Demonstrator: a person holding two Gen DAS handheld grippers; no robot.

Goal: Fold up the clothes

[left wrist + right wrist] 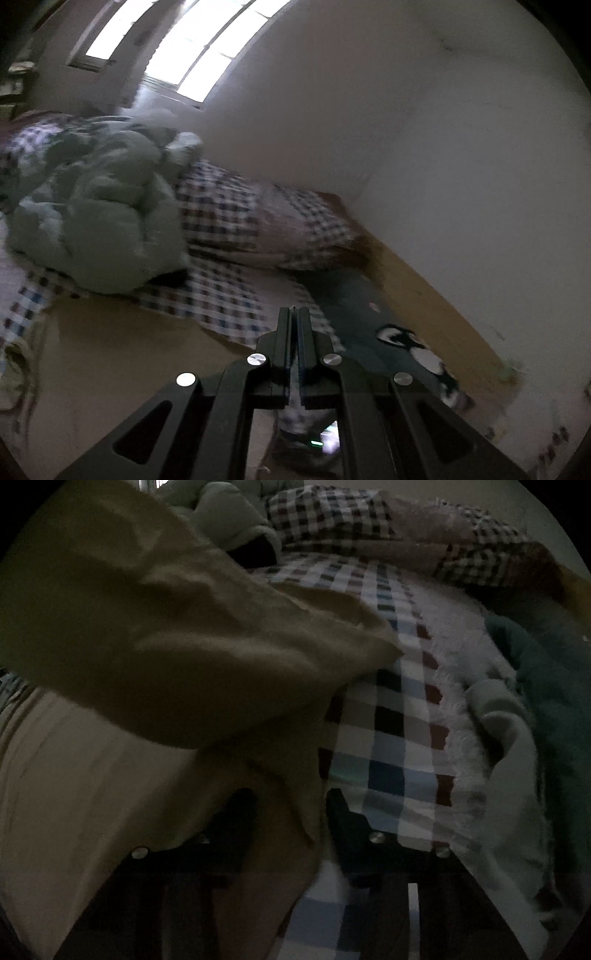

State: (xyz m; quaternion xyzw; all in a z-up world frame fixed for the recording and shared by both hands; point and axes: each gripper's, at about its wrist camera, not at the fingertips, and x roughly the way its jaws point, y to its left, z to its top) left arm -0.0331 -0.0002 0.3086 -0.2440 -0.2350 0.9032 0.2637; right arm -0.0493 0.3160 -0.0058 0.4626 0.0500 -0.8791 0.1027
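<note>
A tan garment (122, 354) lies spread on the checked bedsheet (218, 306). My left gripper (294, 314) is shut and empty, raised above the garment's right edge. In the right wrist view the same tan garment (155, 635) fills the left half, with a fold lifted and draped between the fingers. My right gripper (290, 801) is low over the bed, with its jaws apart and tan cloth lying between them; I cannot tell whether they grip it. The checked sheet (388, 731) shows to the right of it.
A pale green duvet (99, 218) is bunched at the back left. A checked pillow (277, 221) lies against the white wall (424, 129). A dark teal cloth with a cartoon print (406, 343) lies on the right. A fluffy white blanket (465, 686) borders the sheet.
</note>
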